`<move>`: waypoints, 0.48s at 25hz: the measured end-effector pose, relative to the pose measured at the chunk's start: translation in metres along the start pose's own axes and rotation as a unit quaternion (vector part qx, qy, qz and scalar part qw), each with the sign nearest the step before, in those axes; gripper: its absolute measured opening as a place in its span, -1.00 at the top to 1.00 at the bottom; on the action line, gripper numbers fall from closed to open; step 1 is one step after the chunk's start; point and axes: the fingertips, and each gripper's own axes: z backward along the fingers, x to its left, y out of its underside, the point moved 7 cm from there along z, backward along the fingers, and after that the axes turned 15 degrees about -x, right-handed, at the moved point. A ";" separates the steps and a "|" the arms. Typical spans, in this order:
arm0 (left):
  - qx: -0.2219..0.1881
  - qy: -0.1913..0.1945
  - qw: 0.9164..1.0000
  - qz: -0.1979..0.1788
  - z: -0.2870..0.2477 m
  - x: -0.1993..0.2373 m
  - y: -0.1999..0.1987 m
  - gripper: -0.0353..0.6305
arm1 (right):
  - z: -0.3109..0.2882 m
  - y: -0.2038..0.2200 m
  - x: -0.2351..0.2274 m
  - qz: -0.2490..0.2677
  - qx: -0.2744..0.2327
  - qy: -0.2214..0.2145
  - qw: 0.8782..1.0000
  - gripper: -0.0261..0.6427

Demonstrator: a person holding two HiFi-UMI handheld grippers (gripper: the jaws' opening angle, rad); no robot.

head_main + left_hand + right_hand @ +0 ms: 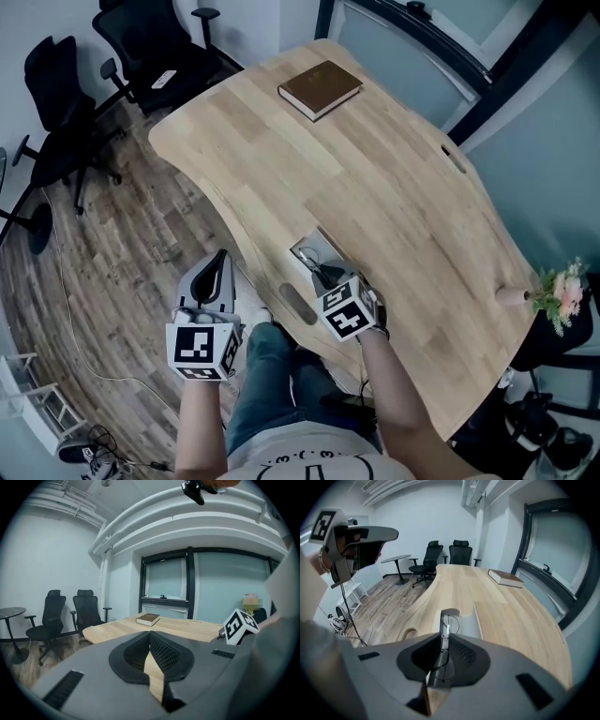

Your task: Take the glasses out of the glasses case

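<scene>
A grey glasses case [313, 247] lies open on the wooden table [394, 187] close to its front edge. In the right gripper view the case [468, 624] sits just beyond the jaws. My right gripper [325, 276] [442, 645] is shut on the thin-rimmed glasses [446, 630], which stand edge-on between the jaws above the case's near end. My left gripper [219, 261] [150, 641] hangs left of the table over the floor, shut with nothing in it.
A brown book [320, 89] [506, 577] lies at the table's far end. Black office chairs [66, 112] stand on the wood floor to the left. A cut-out slot [298, 306] marks the table's front edge. Pink flowers [561, 292] sit at the right.
</scene>
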 end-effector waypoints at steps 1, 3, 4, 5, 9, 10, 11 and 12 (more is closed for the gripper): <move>0.002 0.005 1.000 0.003 -0.004 0.006 0.002 0.84 | -0.007 0.003 -0.001 0.002 0.019 0.000 1.000 0.73; 0.006 0.014 1.000 0.007 -0.012 0.017 0.005 0.84 | -0.017 0.007 -0.002 0.006 0.052 -0.001 0.999 0.72; 0.008 0.018 1.000 0.010 -0.016 0.022 0.006 0.84 | -0.019 0.007 -0.002 0.007 0.066 0.000 0.998 0.73; 0.010 0.022 1.000 0.013 -0.020 0.027 0.008 0.84 | -0.021 0.007 -0.003 0.009 0.078 0.000 0.997 0.73; 0.016 0.040 0.999 0.025 -0.036 0.040 0.015 0.84 | -0.029 0.006 -0.007 0.011 0.110 -0.017 0.994 0.73; 0.017 0.046 0.998 0.027 -0.041 0.041 0.016 0.84 | -0.031 0.006 -0.007 0.014 0.115 -0.026 0.993 0.74; 0.017 0.053 0.998 0.029 -0.045 0.042 0.017 0.84 | -0.033 0.005 -0.008 0.018 0.120 -0.033 0.992 0.76; 0.018 0.060 0.998 0.029 -0.049 0.042 0.017 0.84 | -0.034 0.005 -0.008 0.020 0.124 -0.040 0.991 0.77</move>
